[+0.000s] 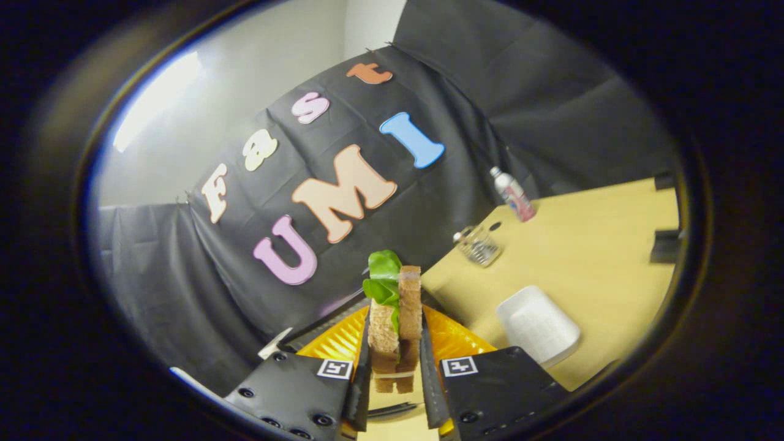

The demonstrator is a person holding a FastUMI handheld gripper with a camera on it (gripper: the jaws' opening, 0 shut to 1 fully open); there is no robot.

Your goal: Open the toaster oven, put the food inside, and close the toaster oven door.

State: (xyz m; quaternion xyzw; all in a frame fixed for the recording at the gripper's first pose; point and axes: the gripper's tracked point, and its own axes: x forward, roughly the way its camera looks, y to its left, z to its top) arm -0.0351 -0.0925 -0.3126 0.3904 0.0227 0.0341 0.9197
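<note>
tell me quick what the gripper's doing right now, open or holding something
Gripper: shut on the sandwich, both fingers pressing its bread sides, held above the orange plate.

No words or numbers could be read. The small plastic bottle with the pink label (513, 194), far off on the pale wooden table (588, 257), had print too small to make out. The black gripper (396, 361) fingers wore square black-and-white pattern tags (459, 366).

Bare tabletop (600, 245) beyond white dish (538, 324); glass jar (479, 245) farther.
</note>
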